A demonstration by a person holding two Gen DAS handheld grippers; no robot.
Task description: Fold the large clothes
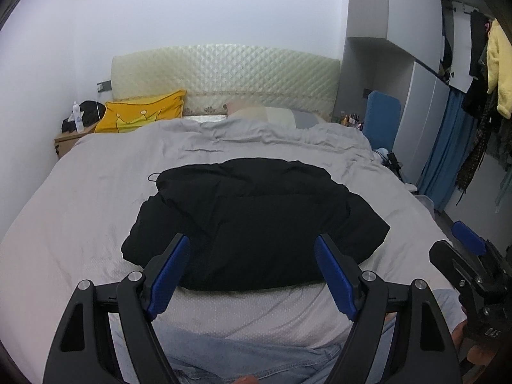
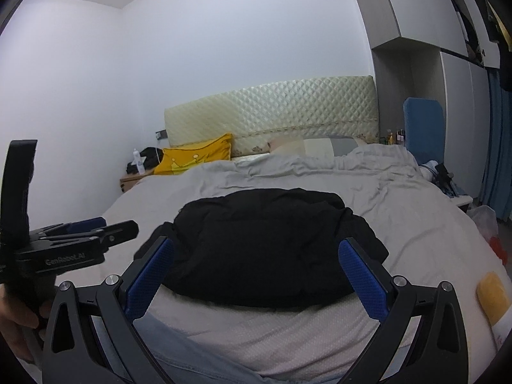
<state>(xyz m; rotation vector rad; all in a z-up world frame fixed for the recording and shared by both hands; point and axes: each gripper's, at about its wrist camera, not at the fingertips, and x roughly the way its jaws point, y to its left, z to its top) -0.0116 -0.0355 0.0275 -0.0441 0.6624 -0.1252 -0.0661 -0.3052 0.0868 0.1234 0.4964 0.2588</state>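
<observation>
Lying ahead of both grippers, a bulky black padded jacket [image 1: 252, 220] sits folded into a compact heap on the wide bed with a pale grey cover [image 1: 80, 217], close to the near edge. Left gripper [image 1: 252, 275], black frame with blue textured pads, hangs just short of the heap, fingers spread wide, nothing between them. Right gripper [image 2: 256, 275], same build, likewise spread and holding nothing; the jacket [image 2: 272, 249] fills the gap beyond its tips, no contact visible.

Surroundings, from the left gripper:
- Far ahead, a cream quilted headboard [image 1: 224, 76] against a white wall.
- Ahead-left, a yellow pillow with a crown print [image 1: 140, 115]; beyond it a wooden bedside stand [image 1: 65, 142] carrying a white bottle [image 1: 76, 118] and a dark bundle, too small to identify.
- Ahead-right, a blue upright padded panel [image 1: 382, 118], small bottles beside it, blurred.
- Far right, a grey wardrobe [image 1: 425, 105] with clothes hanging, among them a yellow fleece garment [image 1: 499, 70].
- Thin dark cord [image 1: 153, 177] trails from the jacket's far-left corner onto the cover.

Obstructions: none between either gripper and the jacket. Light blue denim [image 1: 256, 358] shows below the left gripper. In the right wrist view the left gripper appears at far left, side-on. A yellow rectangular object [image 2: 492, 294] lies at the bed's right edge, blurred.
</observation>
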